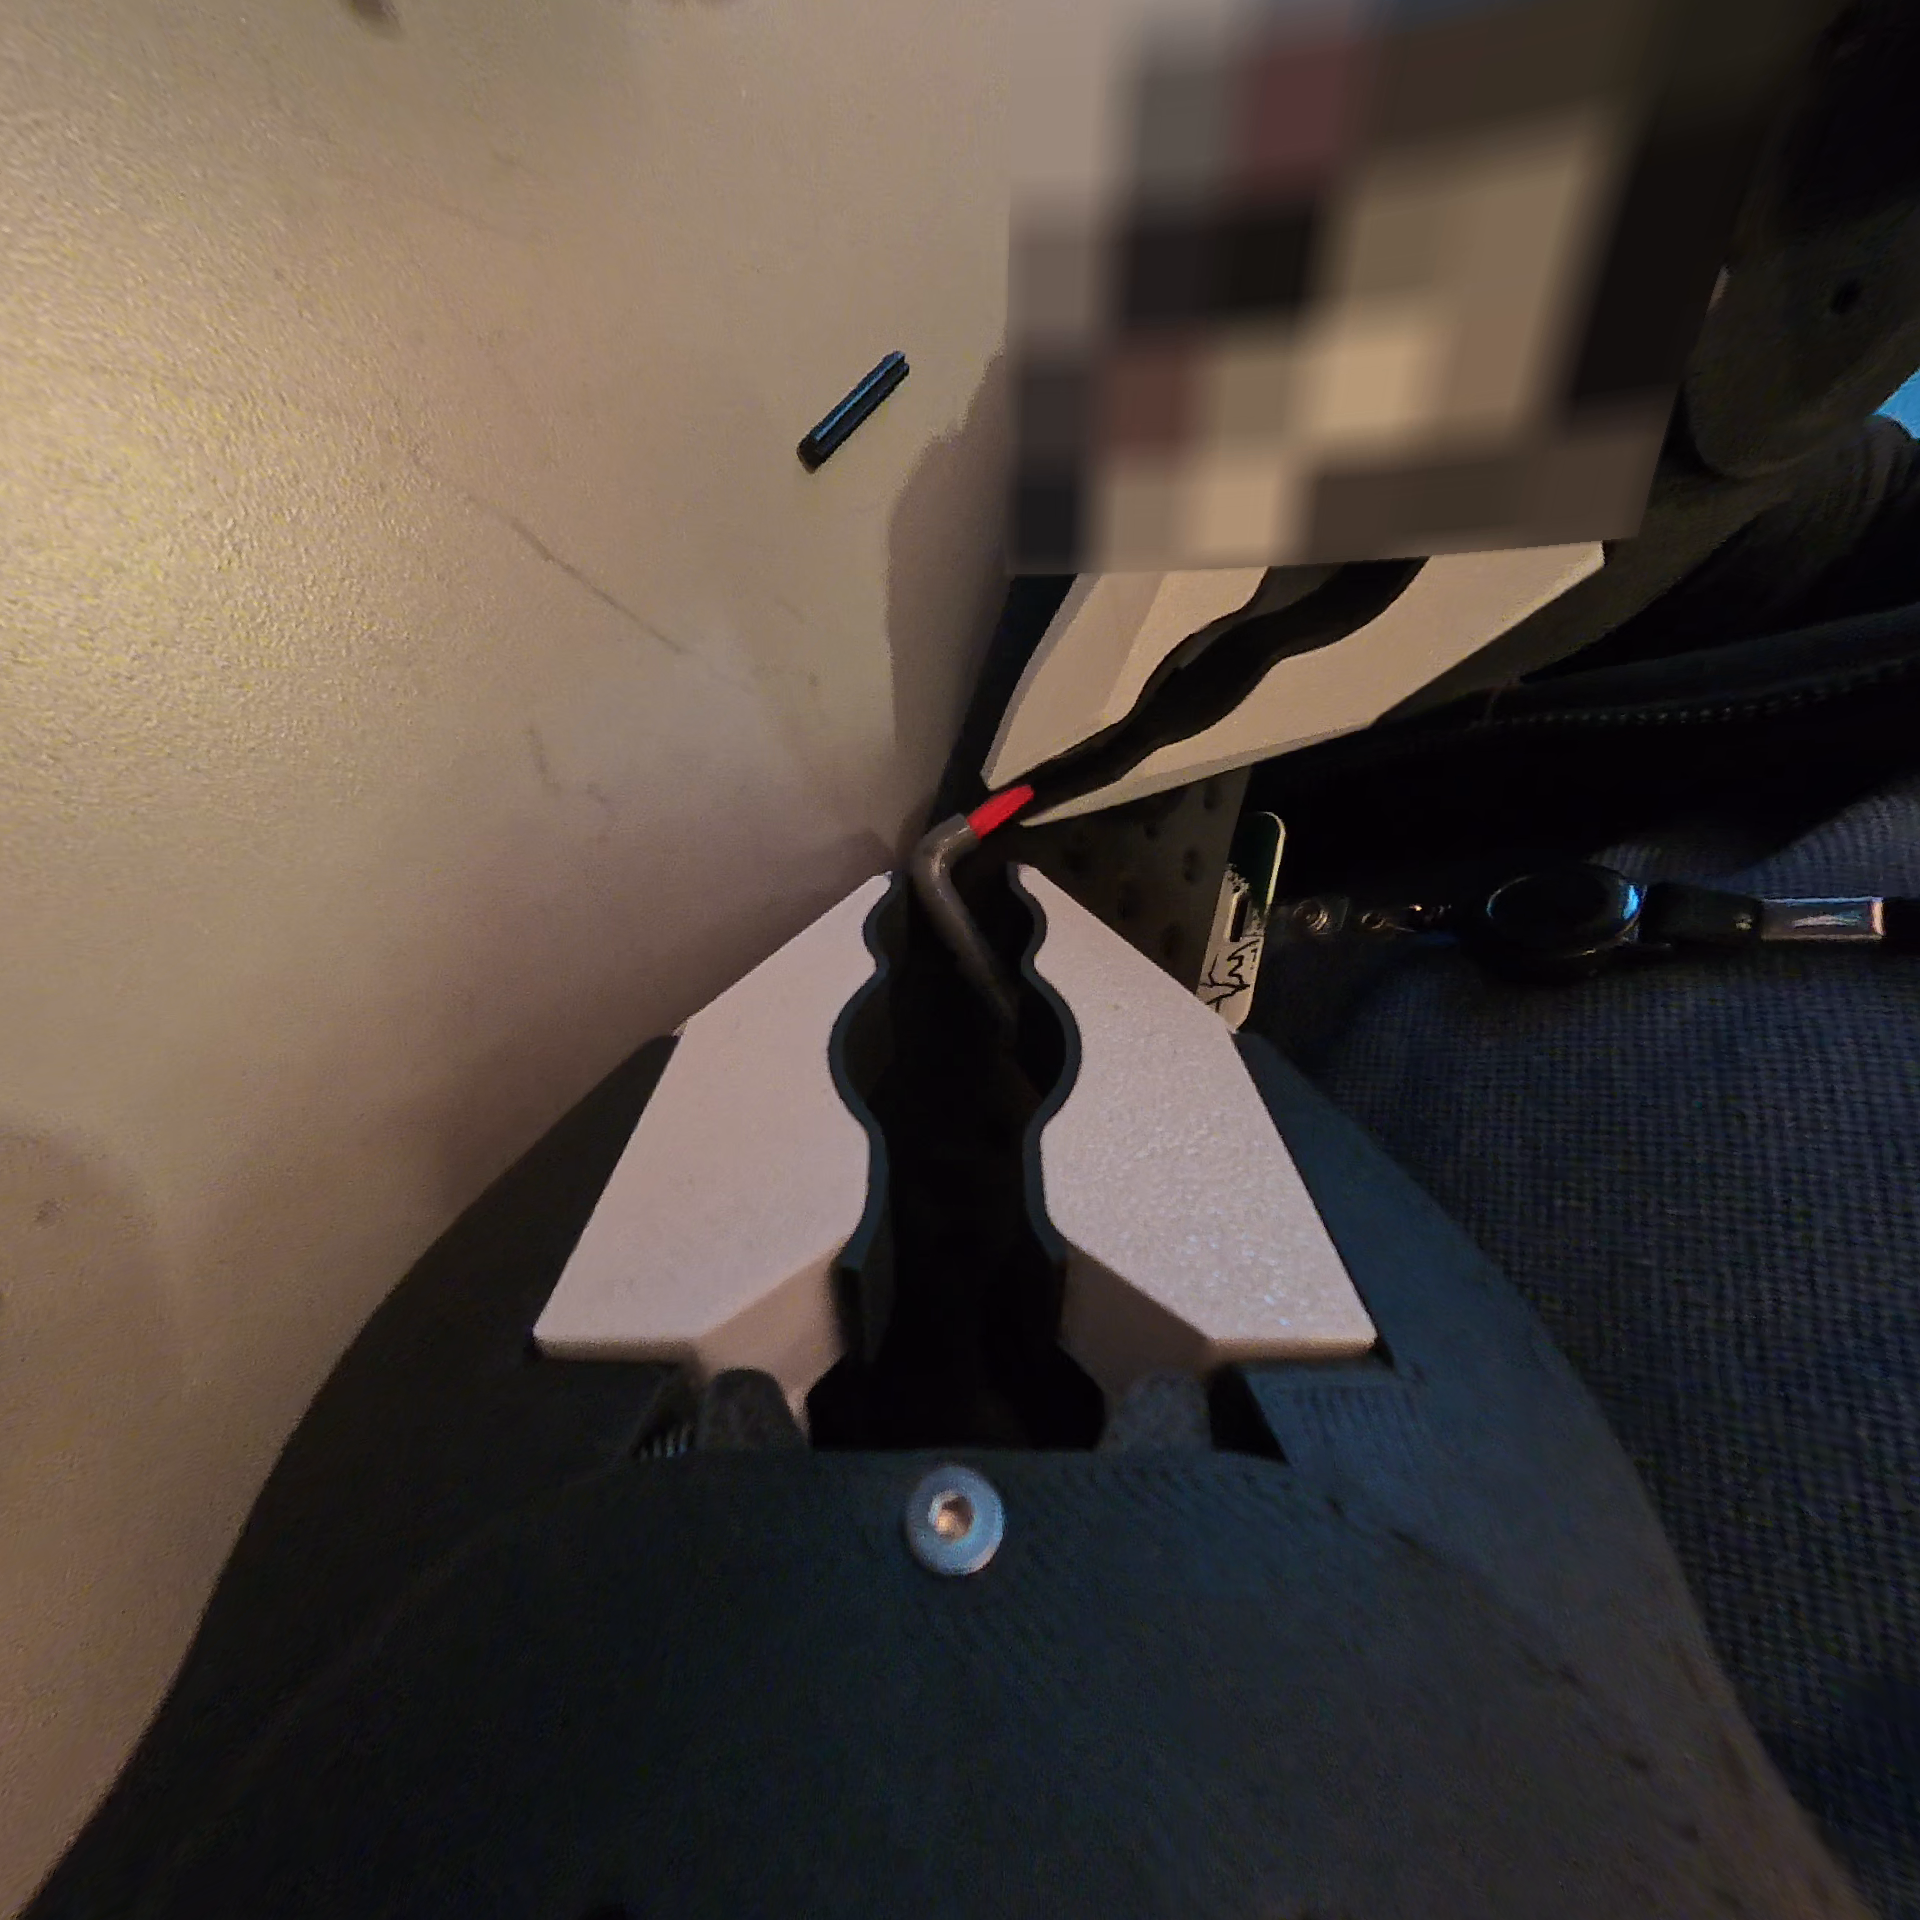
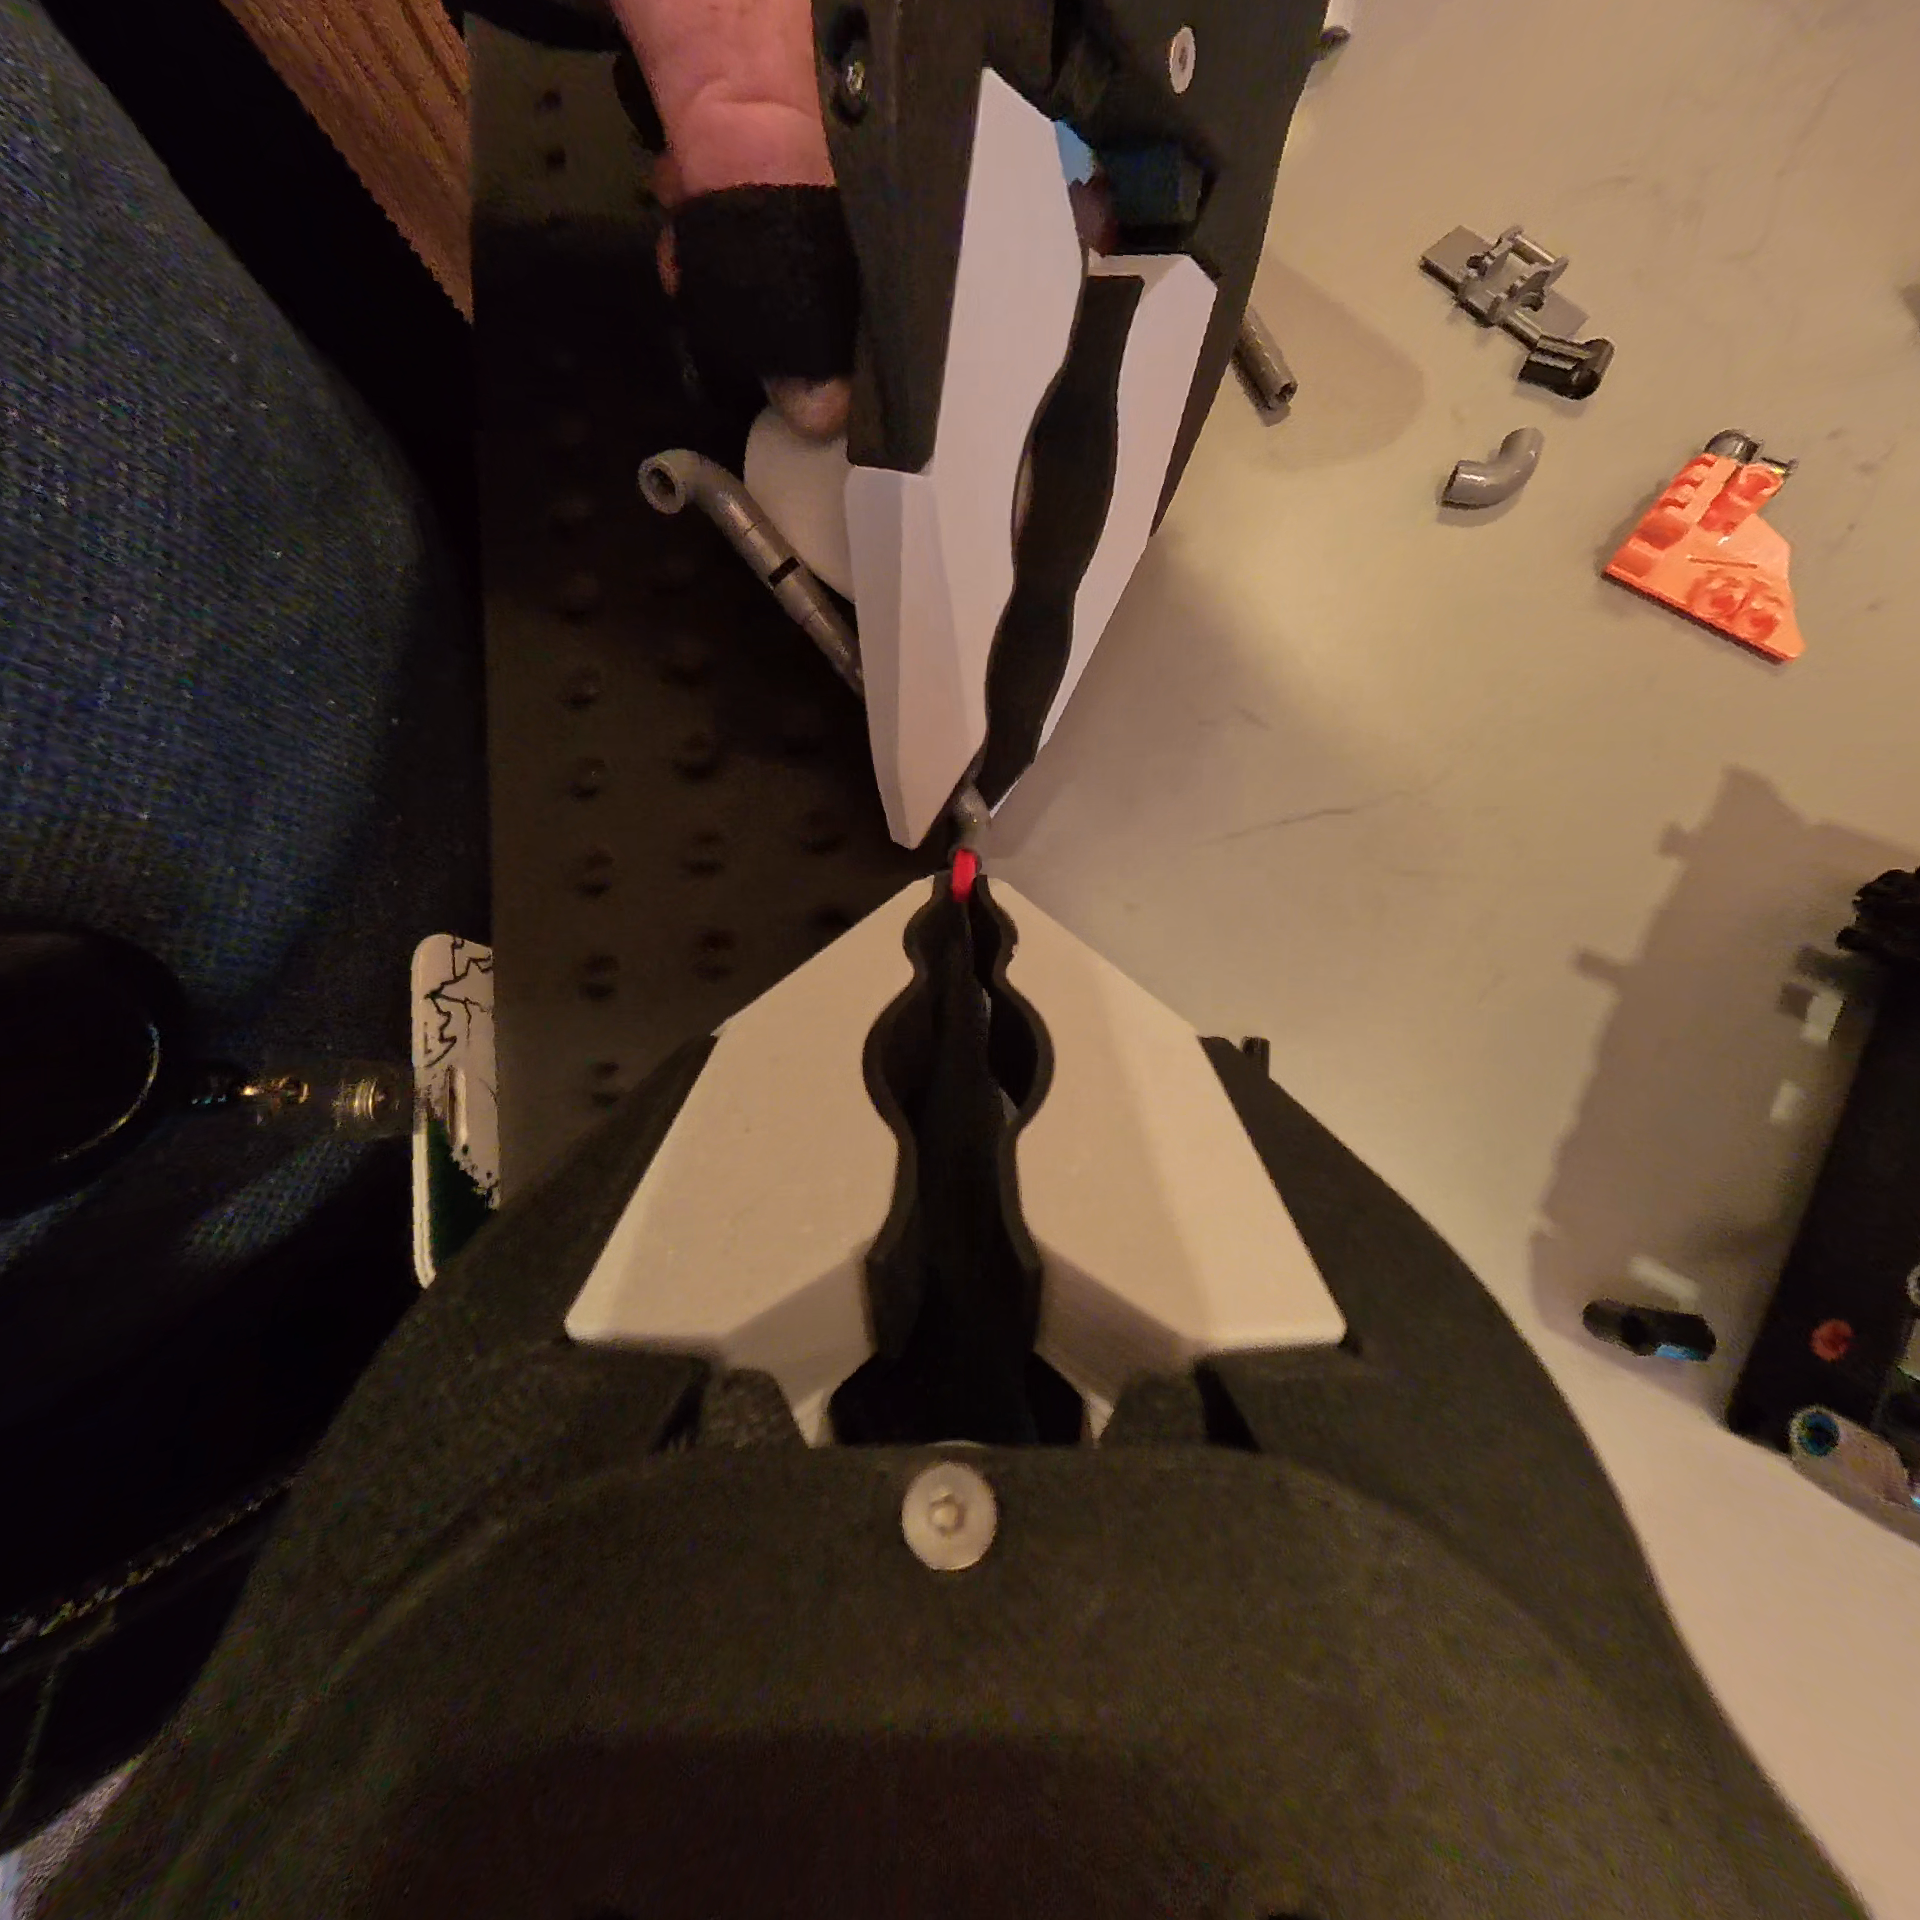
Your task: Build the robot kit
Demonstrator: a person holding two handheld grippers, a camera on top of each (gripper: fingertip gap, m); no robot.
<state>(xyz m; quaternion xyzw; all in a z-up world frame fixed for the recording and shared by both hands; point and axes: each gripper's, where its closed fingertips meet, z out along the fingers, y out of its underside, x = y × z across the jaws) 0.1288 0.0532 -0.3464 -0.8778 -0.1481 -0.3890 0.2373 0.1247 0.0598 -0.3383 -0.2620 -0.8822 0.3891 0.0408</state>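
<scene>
My left gripper (image 1: 951,883) is shut on a thin grey bent rod (image 1: 940,868), whose elbow sticks out past the fingertips. A small red piece (image 1: 1000,808) sits on the rod's far end. My right gripper (image 2: 961,902) is shut on that red piece (image 2: 964,871). The two grippers meet tip to tip just above the beige table (image 2: 1351,727). In the right wrist view the left gripper (image 2: 961,821) comes in from the top, held by a hand (image 2: 748,104), with the grey rod (image 2: 971,808) at its tips. In the left wrist view the right gripper (image 1: 1013,795) enters from the upper right.
A black studded plate (image 2: 623,727) lies on the left with a grey pipe piece (image 2: 769,551) and a white disc (image 2: 795,488). A grey elbow (image 2: 1491,473), an orange brick part (image 2: 1714,551), a grey clip (image 2: 1507,281), a black assembly (image 2: 1849,1195) and a black pin (image 1: 854,410) lie around. Left and right tips are no more than a few centimetres apart.
</scene>
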